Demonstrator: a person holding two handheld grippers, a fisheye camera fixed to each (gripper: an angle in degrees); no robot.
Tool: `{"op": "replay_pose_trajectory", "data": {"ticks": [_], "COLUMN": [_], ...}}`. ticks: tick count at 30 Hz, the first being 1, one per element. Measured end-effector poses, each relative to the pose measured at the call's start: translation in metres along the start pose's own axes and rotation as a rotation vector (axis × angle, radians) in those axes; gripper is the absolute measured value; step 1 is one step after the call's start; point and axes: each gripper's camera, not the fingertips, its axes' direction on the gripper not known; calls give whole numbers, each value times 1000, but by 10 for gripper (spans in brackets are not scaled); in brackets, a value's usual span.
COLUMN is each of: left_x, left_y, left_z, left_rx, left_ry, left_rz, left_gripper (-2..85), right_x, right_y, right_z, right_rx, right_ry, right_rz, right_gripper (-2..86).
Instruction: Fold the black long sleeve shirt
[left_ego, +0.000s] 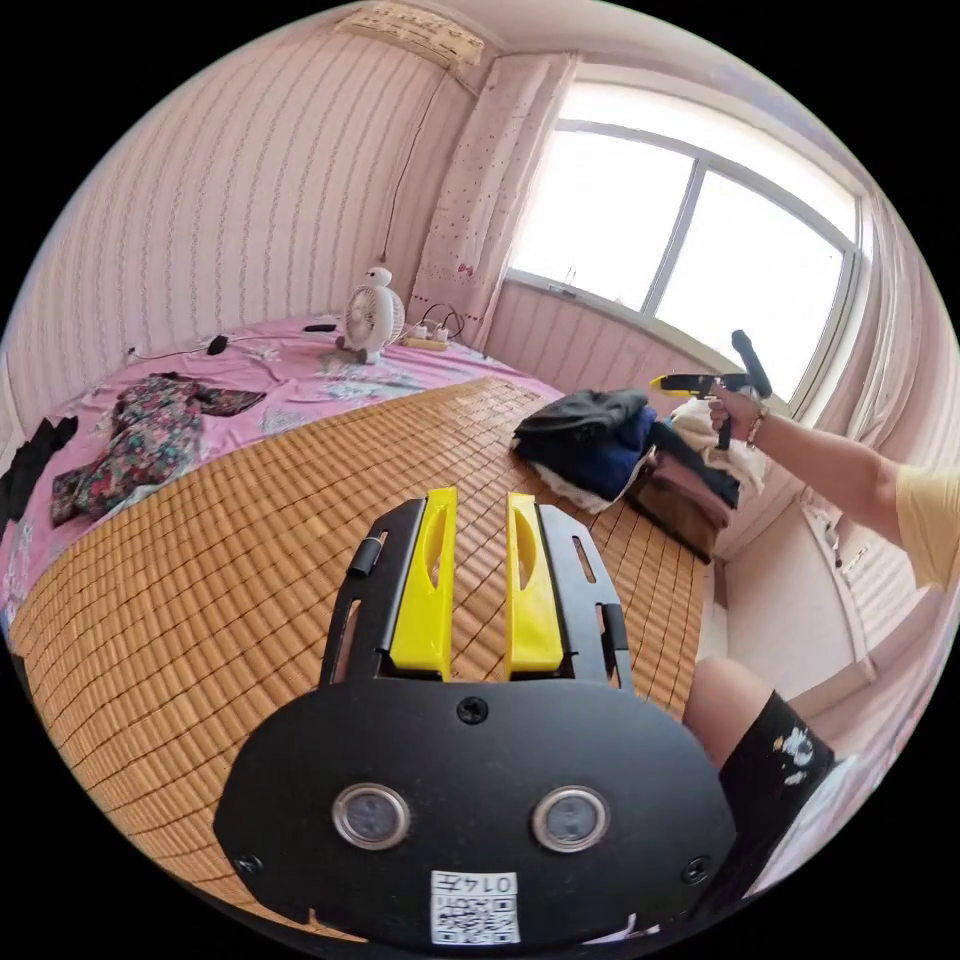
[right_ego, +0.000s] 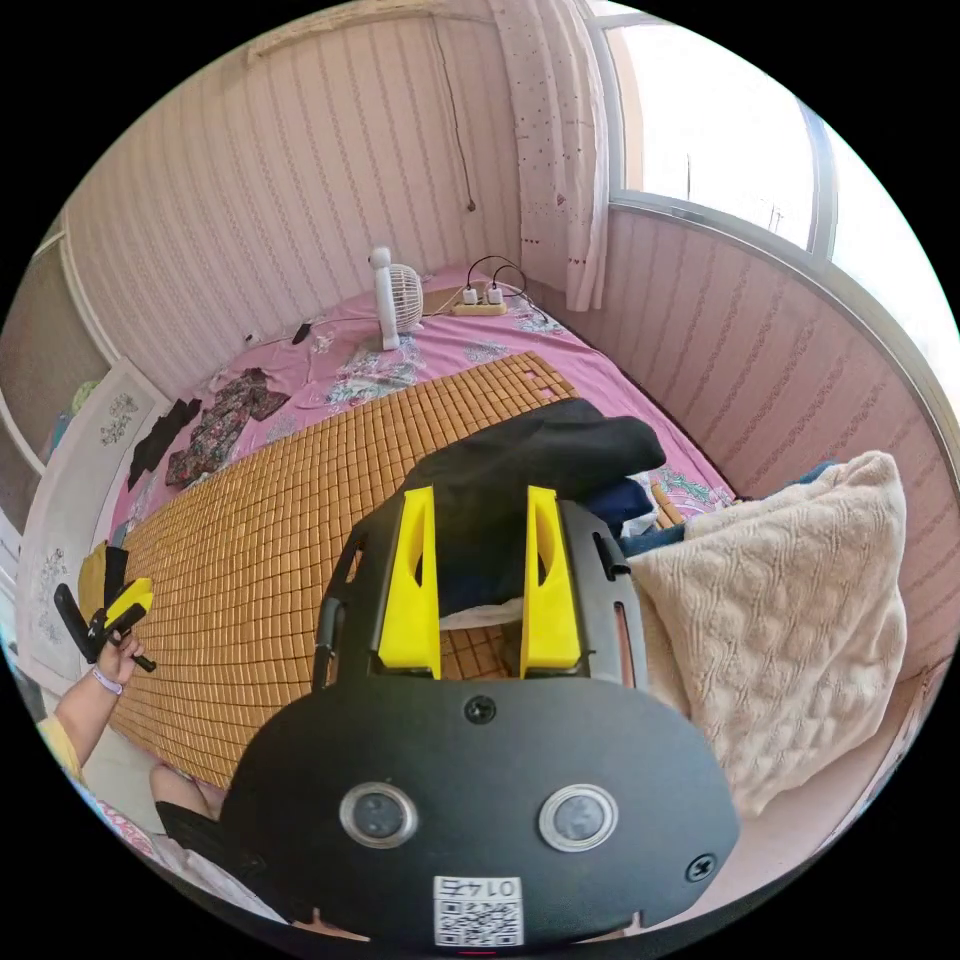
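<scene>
Right tongs (right_ego: 480, 545) sit nearest the lens, yellow jaws parted with a clear gap and nothing pinched, poised above the black long sleeve shirt (right_ego: 540, 455), which lies crumpled on top of the clothes pile (left_ego: 625, 455) at the far end of the bamboo mat (left_ego: 250, 560). Over on the other side, the left tongs (left_ego: 478, 540) hover above bare mat, jaws apart by a narrow slot and likewise empty. From the left gripper view you can see the person's hand (left_ego: 735, 410) holding the right tool up over that pile. Now the risks, as I judge them: the shirt is soft, limp, dark knit heaped in folds, so a pinch here could catch two layers at once, or drag up the navy garment (right_ego: 620, 505) tucked just beneath it and topple the stack. The cream knitted blanket (right_ego: 780, 620) alongside is thick, bumpy and cable-textured, easy to snag. The mat is hard, ribbed in small tan tiles, which should let the fabric slide rather than grip when it's spread. Beyond it lies the pink floral bedsheet (right_ego: 400, 365) with a small white fan (right_ego: 392, 295) standing on it.
</scene>
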Motion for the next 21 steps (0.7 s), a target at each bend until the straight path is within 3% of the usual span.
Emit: {"op": "replay_pose_trajectory", "data": {"ticks": [5, 10, 15, 21], "left_x": [-39, -47, -62, -101], "left_y": [138, 221, 259, 278], "left_z": [-127, -240, -304, -347], "left_rx": [-149, -106, 20, 118], "left_ry": [-200, -454, -560, -682], "left_rz": [-243, -474, -632, -707], "left_gripper": [65, 71, 76, 81], "right_x": [-41, -110, -261, -479], "right_y": [109, 152, 158, 169], "right_z": [1, 32, 87, 145], "right_rx": [-1, -159, -230, -417], "right_ry": [-164, -168, -545, -853], "right_rz": [-140, -376, -553, -876], "right_gripper": [112, 108, 112, 110]}}
